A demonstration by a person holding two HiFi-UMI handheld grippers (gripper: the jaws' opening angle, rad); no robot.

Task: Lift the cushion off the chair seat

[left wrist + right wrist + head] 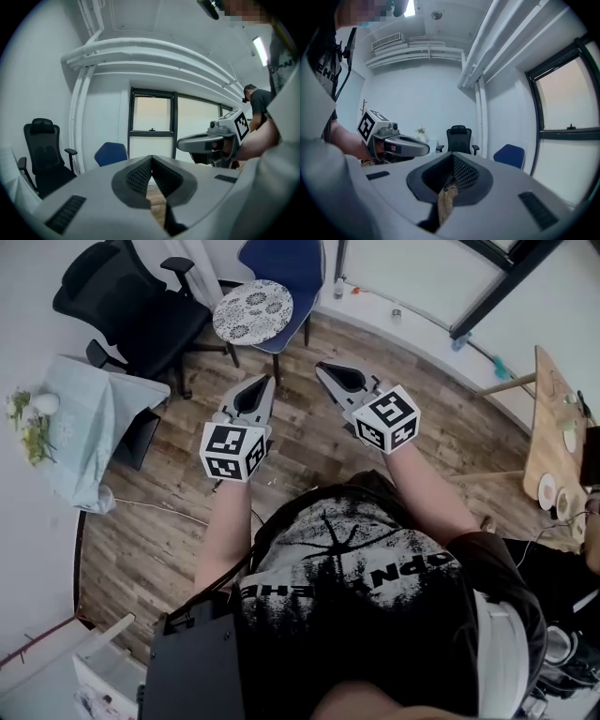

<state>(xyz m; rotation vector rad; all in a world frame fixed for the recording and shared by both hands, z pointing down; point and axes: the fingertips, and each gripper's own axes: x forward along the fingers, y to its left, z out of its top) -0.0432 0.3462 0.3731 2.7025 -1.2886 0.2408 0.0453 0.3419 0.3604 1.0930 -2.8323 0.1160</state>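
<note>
1. Looking down from the head view, we see the cushion, round and patterned in white and grey. It lies flat on the seat of the blue chair at the far side of the wooden floor.
2. We hold the left gripper out in front of us with its tip toward that chair. In the left gripper view its jaws are pressed together at the tips, with nothing between them.
3. We hold the right gripper just beside the left one, aimed the same way. Its jaws are likewise pressed together and pinch nothing.
4. Both grippers are apart from the cushion, and nothing touches it. In the head view their tips stop short of the chair's front edge.
5. A black office chair stands just to the left of the blue chair.
6. A cloth-covered bench sits near the left wall, with flowers at its outer end.
7. A wooden bench runs along the right edge and carries a few small round things that we cannot make out.
8. In the left gripper view only the blue chair's back shows, below the window. The gripper's own body hides the seat and the cushion.
</note>
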